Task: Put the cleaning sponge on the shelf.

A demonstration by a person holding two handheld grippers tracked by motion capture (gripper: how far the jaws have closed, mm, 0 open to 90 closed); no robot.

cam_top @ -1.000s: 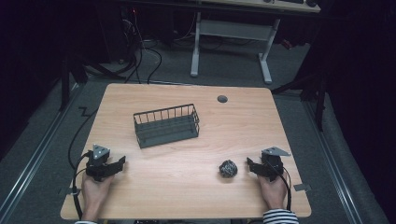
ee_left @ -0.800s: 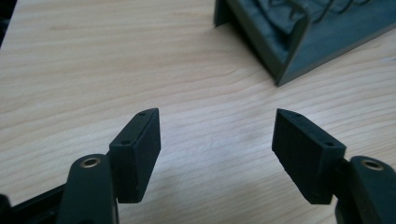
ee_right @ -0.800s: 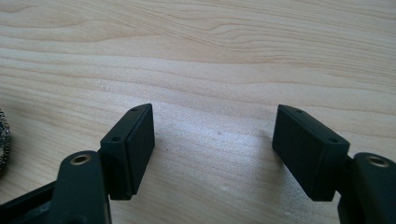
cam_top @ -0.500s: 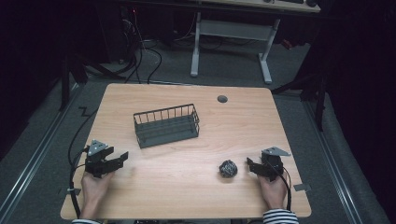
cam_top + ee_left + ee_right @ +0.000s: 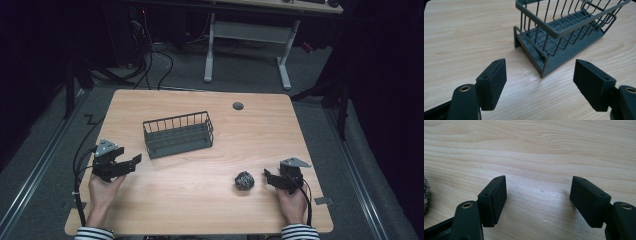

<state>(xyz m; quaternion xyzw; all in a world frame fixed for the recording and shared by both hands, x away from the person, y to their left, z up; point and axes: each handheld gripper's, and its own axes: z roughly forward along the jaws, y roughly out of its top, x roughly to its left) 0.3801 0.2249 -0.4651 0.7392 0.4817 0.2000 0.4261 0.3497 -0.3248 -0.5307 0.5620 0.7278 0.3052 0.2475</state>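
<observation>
A dark grey wire basket (image 5: 178,134) stands on the wooden table (image 5: 200,210), left of the middle, and looks to have nothing in it. In the left gripper view the basket (image 5: 564,32) is just ahead of the jaws. My left gripper (image 5: 134,161) hovers above the table's left front part; its jaws have just been opening and nothing is between them (image 5: 540,82). A small grey scrubber-like ball (image 5: 244,180) lies near the front right. My right gripper (image 5: 267,176) rests just right of it, open and with nothing in it (image 5: 537,200); the ball's edge (image 5: 426,195) is at that view's left.
A round dark cable hole (image 5: 238,105) sits near the table's far edge. Cables trail off the table's left side. Behind the table stands a white desk frame (image 5: 247,45) on a dark floor.
My left gripper has risen off the table and shifted slightly toward the basket, with its jaws wider apart. The right gripper, the ball and the basket have stayed put.
</observation>
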